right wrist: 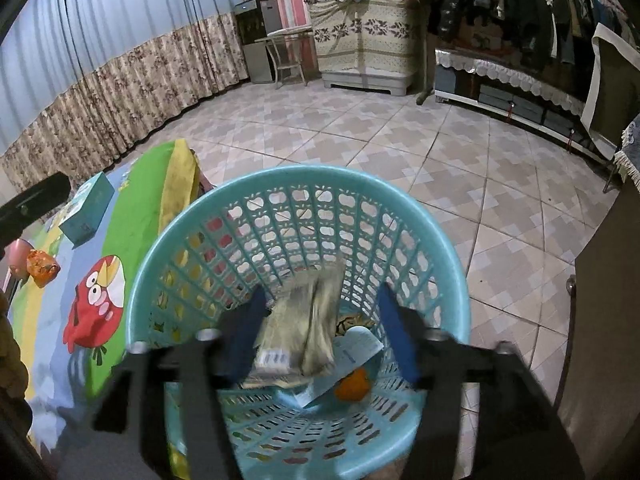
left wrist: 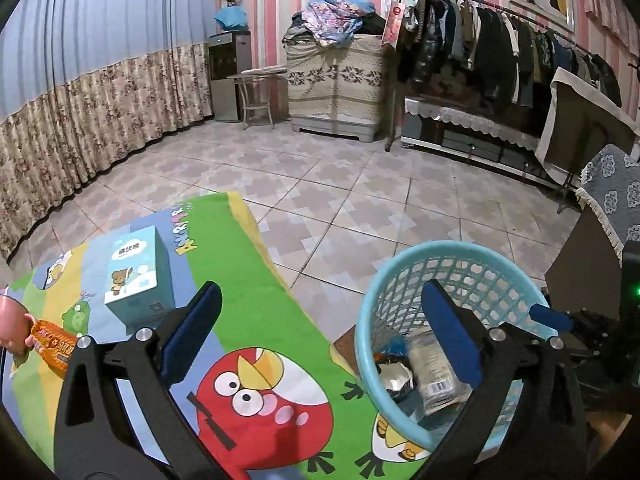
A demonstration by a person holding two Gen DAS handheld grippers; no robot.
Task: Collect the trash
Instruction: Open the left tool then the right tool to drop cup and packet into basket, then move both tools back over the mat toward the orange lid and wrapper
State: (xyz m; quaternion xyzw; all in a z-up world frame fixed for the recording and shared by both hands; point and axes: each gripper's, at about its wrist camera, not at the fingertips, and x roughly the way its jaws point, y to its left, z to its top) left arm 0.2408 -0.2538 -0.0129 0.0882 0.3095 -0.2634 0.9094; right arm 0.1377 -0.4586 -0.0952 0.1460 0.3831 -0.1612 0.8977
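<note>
The right gripper [right wrist: 320, 328] hangs over the mouth of the turquoise mesh wastebasket [right wrist: 448, 256], its blue pads spread apart with nothing pressed between them; a crinkled silver-green wrapper [right wrist: 308, 320] sits in the gap, apparently loose and dropping into the basket, though blur makes it hard to say whether it touches either pad. Below it lie a pale blue paper slip [right wrist: 356, 350] and an orange scrap [right wrist: 352, 386]. What is left to collect lies the other way: an orange snack packet [left wrist: 52, 344] at the far left edge of the cartoon-bird mat [left wrist: 256, 280], just beside a pink cup [left wrist: 10, 320], with a teal tissue box [left wrist: 138, 276] standing a little beyond it. The left gripper [left wrist: 320, 332], jaws also wide and empty, straddles the mat and basket rim and is the nearer tool. The packet is to its left and slightly toward the camera, its long axis running diagonally, so the left hand would likely swing leftward and roll to close across the short side.
</note>
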